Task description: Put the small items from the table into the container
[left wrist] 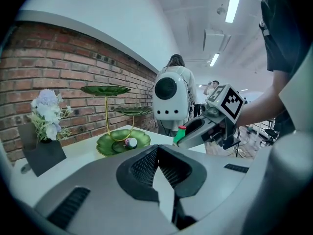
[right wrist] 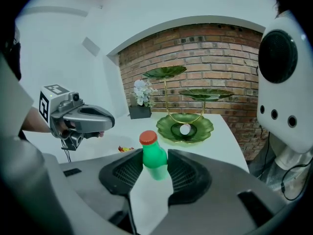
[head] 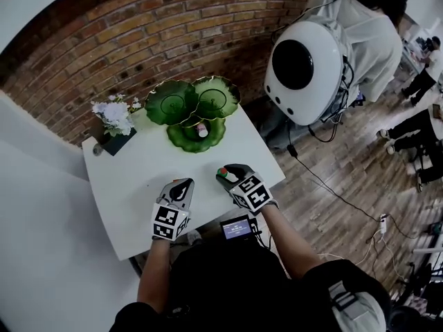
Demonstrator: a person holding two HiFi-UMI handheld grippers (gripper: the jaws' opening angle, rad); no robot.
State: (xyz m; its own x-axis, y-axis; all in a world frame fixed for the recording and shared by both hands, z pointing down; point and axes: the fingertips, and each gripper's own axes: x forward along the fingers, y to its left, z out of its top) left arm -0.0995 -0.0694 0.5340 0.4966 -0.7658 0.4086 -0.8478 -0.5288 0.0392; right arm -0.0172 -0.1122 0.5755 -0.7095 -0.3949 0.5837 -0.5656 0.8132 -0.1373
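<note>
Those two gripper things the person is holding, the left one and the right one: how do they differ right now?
The left gripper has its jaws together; the right gripper has its jaws apart. The left gripper holds nothing; the right gripper clamps a small green bottle with a red cap. Both carry a marker cube and point toward the green tiered stand.

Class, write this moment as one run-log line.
left tool: shut, empty | right tool: shut on green bottle | bottom dish: holds one small item
</note>
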